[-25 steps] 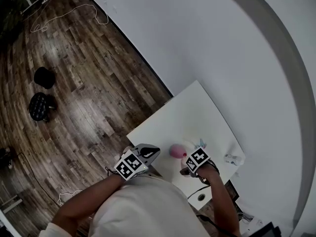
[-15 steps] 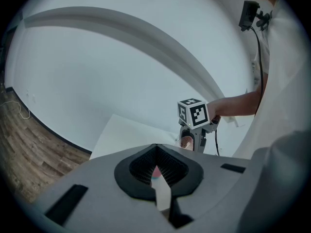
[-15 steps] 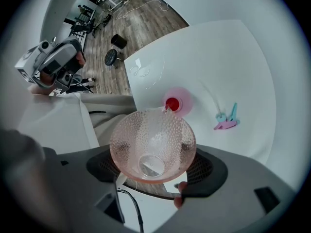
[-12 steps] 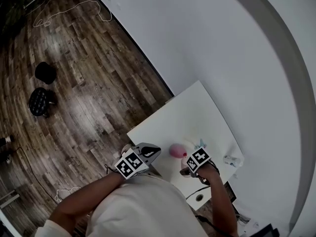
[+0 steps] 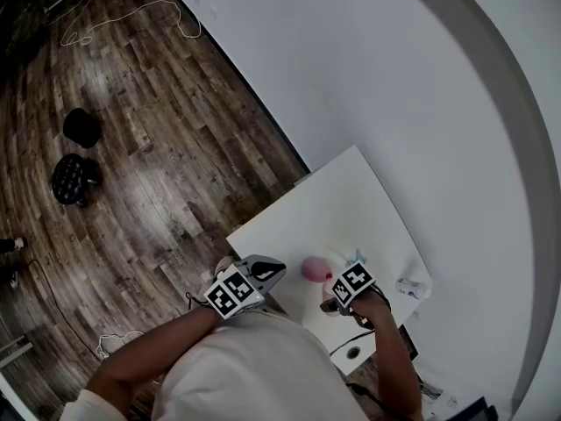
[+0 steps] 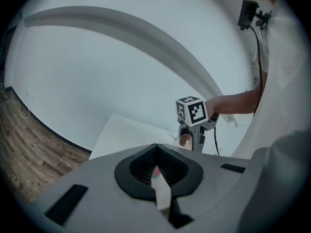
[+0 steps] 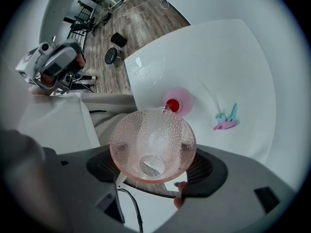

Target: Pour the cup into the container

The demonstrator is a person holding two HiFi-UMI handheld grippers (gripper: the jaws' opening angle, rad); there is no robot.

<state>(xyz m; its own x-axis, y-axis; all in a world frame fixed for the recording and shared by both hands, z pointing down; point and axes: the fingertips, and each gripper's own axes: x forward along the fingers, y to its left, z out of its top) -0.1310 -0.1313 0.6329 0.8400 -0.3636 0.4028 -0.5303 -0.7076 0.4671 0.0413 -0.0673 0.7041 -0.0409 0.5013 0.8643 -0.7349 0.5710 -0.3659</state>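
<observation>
Right gripper (image 7: 154, 155) fingers clamp the tipped cup (image 7: 153, 137), far rim dipped over the container (image 7: 180, 102); left gripper (image 6: 155, 146) fingers together.

In the head view, the cup (image 7: 152, 142) is being hidden almost wholly behind the right gripper (image 5: 333, 298), and the pink container (image 5: 313, 268) is being partly covered. The near edge of the table (image 5: 342, 200) is being covered by the person's torso (image 5: 254, 367). A small pink-and-teal item (image 7: 226, 120) is being rendered too small to identify.
</observation>
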